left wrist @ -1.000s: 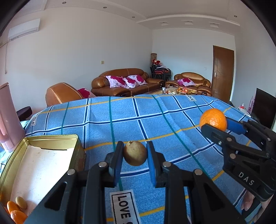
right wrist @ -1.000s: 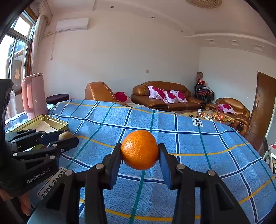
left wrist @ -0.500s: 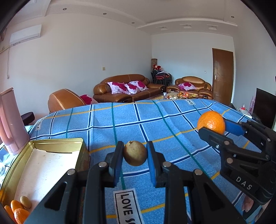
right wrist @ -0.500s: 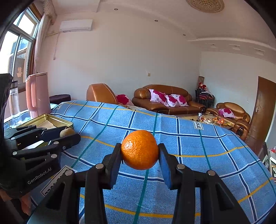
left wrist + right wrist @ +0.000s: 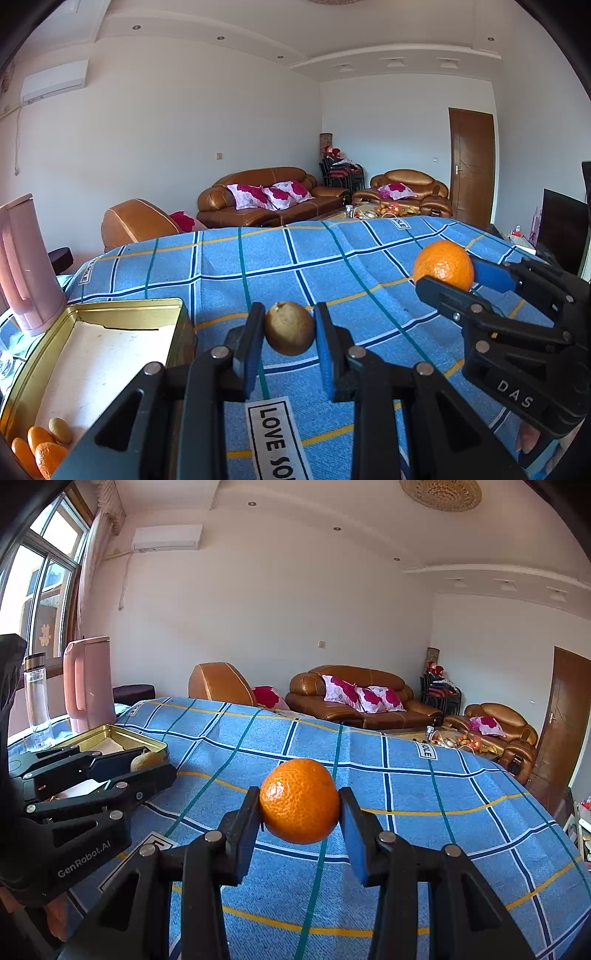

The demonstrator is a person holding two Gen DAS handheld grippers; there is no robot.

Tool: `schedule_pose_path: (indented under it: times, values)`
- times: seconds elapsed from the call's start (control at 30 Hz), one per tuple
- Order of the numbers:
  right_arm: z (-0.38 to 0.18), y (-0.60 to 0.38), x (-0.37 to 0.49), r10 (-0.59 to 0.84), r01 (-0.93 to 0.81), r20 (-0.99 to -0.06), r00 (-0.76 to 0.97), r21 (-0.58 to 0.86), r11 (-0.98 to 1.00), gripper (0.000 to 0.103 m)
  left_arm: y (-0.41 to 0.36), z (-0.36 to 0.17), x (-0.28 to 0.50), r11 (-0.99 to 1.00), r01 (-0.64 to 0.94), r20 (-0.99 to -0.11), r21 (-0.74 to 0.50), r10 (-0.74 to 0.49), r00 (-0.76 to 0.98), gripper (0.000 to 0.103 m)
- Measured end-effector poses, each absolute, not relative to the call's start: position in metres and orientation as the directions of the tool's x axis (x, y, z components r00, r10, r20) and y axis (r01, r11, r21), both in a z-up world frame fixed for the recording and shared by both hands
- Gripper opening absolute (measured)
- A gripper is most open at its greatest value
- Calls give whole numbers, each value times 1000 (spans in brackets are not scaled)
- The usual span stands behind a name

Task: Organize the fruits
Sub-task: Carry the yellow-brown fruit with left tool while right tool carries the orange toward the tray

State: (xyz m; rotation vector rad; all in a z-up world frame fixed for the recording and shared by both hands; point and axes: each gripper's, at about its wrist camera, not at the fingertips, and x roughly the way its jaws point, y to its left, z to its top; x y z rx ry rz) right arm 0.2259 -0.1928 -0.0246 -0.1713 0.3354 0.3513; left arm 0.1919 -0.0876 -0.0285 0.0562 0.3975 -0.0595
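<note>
From my left wrist: my left claw (image 5: 290, 334) is clamped on a brown fruit (image 5: 290, 328) above the blue checked surface (image 5: 280, 266). Left of it sits the gold tin (image 5: 129, 308), with small oranges (image 5: 38, 448) in its near corner. My right claw (image 5: 443, 273) shows at right, pinching an orange (image 5: 443, 265).

From my right wrist: that orange (image 5: 299, 800) sits squeezed between my pads, clear of the cloth. My left claw (image 5: 147, 762) holds the brown fruit (image 5: 142, 760) just by the tin (image 5: 110, 734).

brown fruit (image 5: 290, 328): small, dull, roundish, pinched mid-air, lower centre of left view
orange (image 5: 300, 800): bright, dimpled, pinched mid-air, centre of right view
tin (image 5: 122, 307): gold, open, lower left; few fruits (image 5: 44, 443) in its near corner
</note>
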Motion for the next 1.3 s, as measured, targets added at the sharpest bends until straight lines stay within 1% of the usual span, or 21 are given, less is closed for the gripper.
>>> schedule_pose_path:
  times: [0.5,0.7,0.87,1.07,1.3]
  values:
    - [-25,-181,212,320,-386,-343,883,-144,911,44,-83,-28,177,995,87,-395,51,-60,917,28]
    - [-25,-186,207,330,-385,-345,879,-104,917,44,-80,-28,165,993,100,-381,56,-71,922,28]
    - [-23,-186,198,386,-424,-340,858,-45,904,44,-77,-26,154,993,101,-361,63,-72,930,28]
    - [-23,-169,181,394,-439,-326,859,-76,895,44,-68,-24,143,993,100,-353,56,-74,933,28]
    - [-23,-161,170,409,-451,-317,855,-67,890,44,-56,-24,133,996,80,-337,37,-63,940,28]
